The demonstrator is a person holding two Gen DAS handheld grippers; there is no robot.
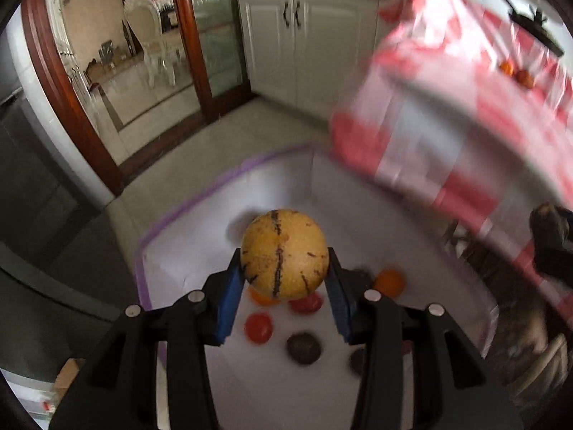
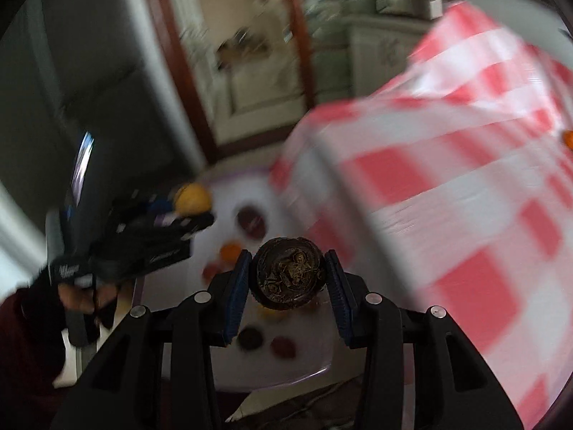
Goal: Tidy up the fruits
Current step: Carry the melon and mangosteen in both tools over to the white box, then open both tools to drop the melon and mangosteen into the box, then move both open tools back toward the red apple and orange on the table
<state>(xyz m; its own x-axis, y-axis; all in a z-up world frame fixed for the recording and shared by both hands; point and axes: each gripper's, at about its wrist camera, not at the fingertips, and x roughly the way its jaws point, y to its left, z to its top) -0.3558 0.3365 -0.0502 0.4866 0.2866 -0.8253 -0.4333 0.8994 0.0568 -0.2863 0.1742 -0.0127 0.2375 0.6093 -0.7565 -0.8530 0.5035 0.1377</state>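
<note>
My left gripper (image 1: 284,272) clamps a yellow fruit (image 1: 284,254), my right gripper (image 2: 286,274) a dark wrinkled fruit (image 2: 288,273), both over the white bin (image 1: 200,215) beside the checked bench (image 2: 447,197)

Yellow fruit (image 1: 284,254): dark brown stripes, fine speckle. Dark fruit (image 2: 288,273): brown-black, wrinkled, golden mottling. Cloth (image 1: 465,107): red-and-white check. Tray (image 1: 200,229): white, purple rim. Pads (image 1: 229,304): blue, on black frames. Cabinet (image 1: 304,43): off-white, dark handles.
</note>
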